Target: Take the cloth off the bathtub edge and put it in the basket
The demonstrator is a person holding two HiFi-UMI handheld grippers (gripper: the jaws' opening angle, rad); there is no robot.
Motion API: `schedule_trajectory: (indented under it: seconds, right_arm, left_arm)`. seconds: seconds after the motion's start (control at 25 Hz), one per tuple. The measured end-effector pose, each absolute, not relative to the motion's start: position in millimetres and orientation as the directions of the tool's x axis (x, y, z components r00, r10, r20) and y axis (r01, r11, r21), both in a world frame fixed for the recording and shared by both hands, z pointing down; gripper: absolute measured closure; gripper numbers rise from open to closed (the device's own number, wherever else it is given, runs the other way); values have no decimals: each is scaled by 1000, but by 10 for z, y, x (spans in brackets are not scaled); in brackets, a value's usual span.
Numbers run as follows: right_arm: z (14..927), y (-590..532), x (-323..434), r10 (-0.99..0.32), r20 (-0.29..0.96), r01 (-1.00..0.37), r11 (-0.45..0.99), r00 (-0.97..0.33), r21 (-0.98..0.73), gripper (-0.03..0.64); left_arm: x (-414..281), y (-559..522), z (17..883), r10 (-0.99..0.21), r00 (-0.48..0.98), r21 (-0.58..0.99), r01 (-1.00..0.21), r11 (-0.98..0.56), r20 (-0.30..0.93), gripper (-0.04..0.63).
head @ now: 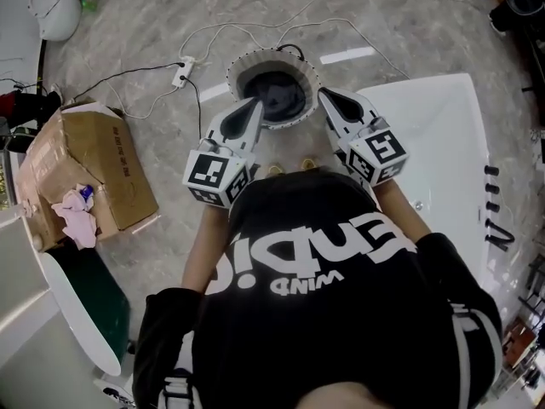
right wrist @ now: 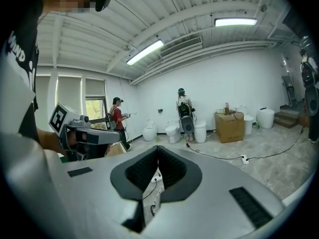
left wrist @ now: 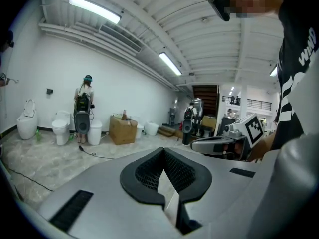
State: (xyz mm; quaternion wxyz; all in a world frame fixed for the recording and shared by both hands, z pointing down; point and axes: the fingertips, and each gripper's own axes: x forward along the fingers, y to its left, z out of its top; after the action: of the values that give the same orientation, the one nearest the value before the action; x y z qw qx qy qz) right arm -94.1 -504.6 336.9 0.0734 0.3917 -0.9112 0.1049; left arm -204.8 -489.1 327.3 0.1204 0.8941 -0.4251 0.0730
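A dark cloth (head: 279, 99) lies inside the round basket (head: 247, 59) on the floor ahead of me. The white bathtub (head: 443, 143) stands to the right, with no cloth showing on its edge. Both grippers are held up at chest height, tips pointing at the basket from either side. My left gripper (head: 255, 103) is shut with nothing in it, its jaws meeting in the left gripper view (left wrist: 162, 151). My right gripper (head: 324, 94) is also shut and empty, seen closed in the right gripper view (right wrist: 158, 148). Each gripper shows in the other's view.
A cardboard box (head: 94, 156) with a pink rag (head: 77, 216) sits on the left. Another white tub (head: 81, 318) lies at the lower left. A power strip (head: 180, 73) and cables cross the marble floor. People (right wrist: 185, 111) and toilets (left wrist: 60, 128) stand along the far wall.
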Motion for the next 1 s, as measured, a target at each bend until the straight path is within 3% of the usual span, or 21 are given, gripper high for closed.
schedule_trajectory:
  seconds: [0.28, 1.0]
  right_arm:
    - [3298, -4972, -1044, -685, 184, -709, 686, -705, -162, 603]
    - [3238, -4886, -1096, -636, 171, -658, 740, -752, -142, 603]
  left_arm:
    - [-2075, -4836, 3182, -755, 631, 149, -775, -614, 175, 581]
    - [-2194, -4791, 3284, -783, 588, 171, -809, -563, 204, 581]
